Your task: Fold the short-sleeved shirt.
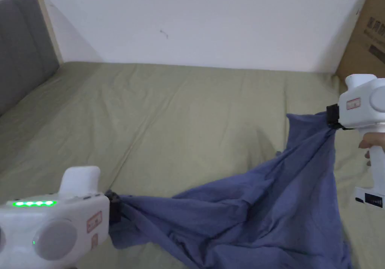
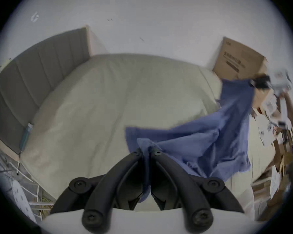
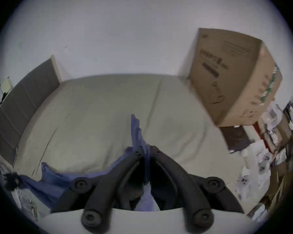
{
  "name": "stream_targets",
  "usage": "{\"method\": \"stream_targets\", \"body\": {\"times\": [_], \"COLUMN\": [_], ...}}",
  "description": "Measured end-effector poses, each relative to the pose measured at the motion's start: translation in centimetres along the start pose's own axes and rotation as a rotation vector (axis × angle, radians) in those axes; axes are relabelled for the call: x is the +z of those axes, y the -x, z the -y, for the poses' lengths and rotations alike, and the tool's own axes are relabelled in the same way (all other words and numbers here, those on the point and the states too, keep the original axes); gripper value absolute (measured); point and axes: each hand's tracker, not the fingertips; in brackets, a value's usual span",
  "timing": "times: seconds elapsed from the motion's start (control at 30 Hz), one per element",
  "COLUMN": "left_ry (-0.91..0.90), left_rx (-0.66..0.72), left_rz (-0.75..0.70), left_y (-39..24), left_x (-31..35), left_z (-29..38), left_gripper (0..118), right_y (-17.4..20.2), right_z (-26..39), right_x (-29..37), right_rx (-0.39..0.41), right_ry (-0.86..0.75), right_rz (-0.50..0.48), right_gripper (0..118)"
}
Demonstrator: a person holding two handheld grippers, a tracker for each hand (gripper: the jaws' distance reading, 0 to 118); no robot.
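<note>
While both grippers' jaws pinch the shirt (image 1: 263, 202), the right gripper (image 1: 332, 121) is raised higher.

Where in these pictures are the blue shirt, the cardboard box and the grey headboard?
blue shirt (image 1: 263, 205): head view, on the draped middle of the cloth.
cardboard box (image 3: 227, 79): right gripper view, on its broad printed side.
grey headboard (image 2: 41, 72): left gripper view, on its padded face.

The left hand-held gripper (image 2: 146, 150) clamps a bunched edge of the blue shirt (image 2: 201, 146) above the bed (image 2: 100, 102).
</note>
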Motion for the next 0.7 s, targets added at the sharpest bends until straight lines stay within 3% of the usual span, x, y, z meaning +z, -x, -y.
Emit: {"method": "stream_targets", "body": {"times": [0.13,0.3,0.43,0.7], "left_ry": [-0.073,-0.202,-0.223,-0.221], "left_rx": [0.041,0.032,0.072,0.009], "left_rz": [-0.043,-0.013,-0.012,-0.028], "left_y": [2.4,4.7,5.6,5.2], "left_x": [1.1,2.7,3.7,3.6], "left_z": [-4.3,-8.8,-11.8,-14.4], "left_gripper": [6,6,6,6], "right_y": [-6.5,-12.3,-14.2,-13.0], "right_z": [-0.4,0.1,1.1,1.0], "right_x": [5.0,10.2,12.8,12.7], "right_rx": [-0.127,-0.224,-0.305,-0.281], "right_ry": [-0.056,-0.099,-0.12,-0.099], "right_rz": [0.057,0.108,0.096,0.096], "right_gripper": [4,4,4,4]}}
